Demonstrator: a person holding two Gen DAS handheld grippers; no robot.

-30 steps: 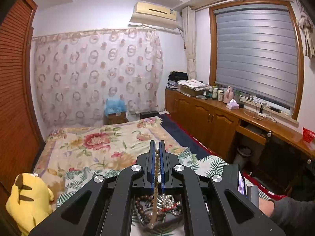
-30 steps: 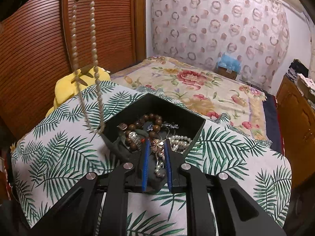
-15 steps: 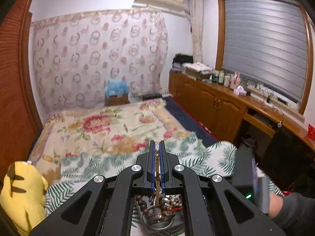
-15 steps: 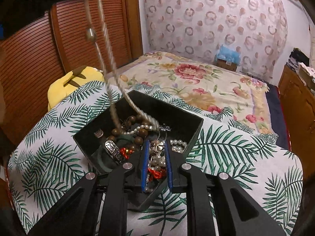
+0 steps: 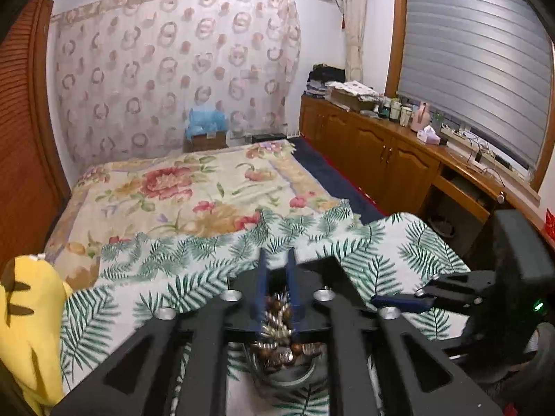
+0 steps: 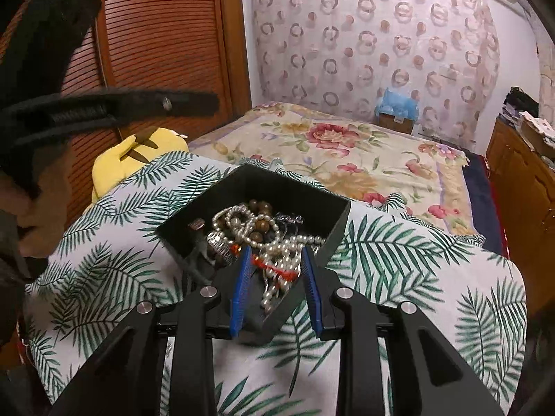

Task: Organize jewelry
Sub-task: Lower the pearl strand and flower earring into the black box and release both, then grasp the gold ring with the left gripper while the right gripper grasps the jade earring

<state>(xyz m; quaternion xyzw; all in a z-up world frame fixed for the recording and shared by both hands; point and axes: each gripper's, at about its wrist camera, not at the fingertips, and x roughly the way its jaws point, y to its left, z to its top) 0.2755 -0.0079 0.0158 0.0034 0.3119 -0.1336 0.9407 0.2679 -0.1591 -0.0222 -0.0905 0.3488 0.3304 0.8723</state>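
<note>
Jewelry (image 6: 263,239): tangled heap of pearl strands, brown beads and a red piece, in the box, centre of the right wrist view.
Right gripper (image 6: 277,287): lower centre, blue pads either side of the box's near corner; jaws opening, pearls and the red piece lie in the gap, pads not pressing on them.
Left gripper (image 5: 276,287): lower centre of the left wrist view; jaws opening, blurred beads (image 5: 277,312) show between and below the pads, no clear grip.
Box (image 6: 333,228): black, open top, set corner-on, on the cloth.
Cloth (image 6: 416,277): white with green palm leaves, fills the lower half of the frame.
Hand (image 6: 38,208): left edge, on the other gripper's black handle, above and left of the box.
Plush (image 6: 138,159): yellow, just beyond the cloth's left edge.
Bedspread (image 6: 347,152): floral, mid frame behind the cloth.
Cabinets (image 5: 374,159): wooden, right of the bed, clutter on top.
Curtain (image 6: 374,45): ring pattern, far wall.
Blind (image 5: 475,55): grey, upper right.
</note>
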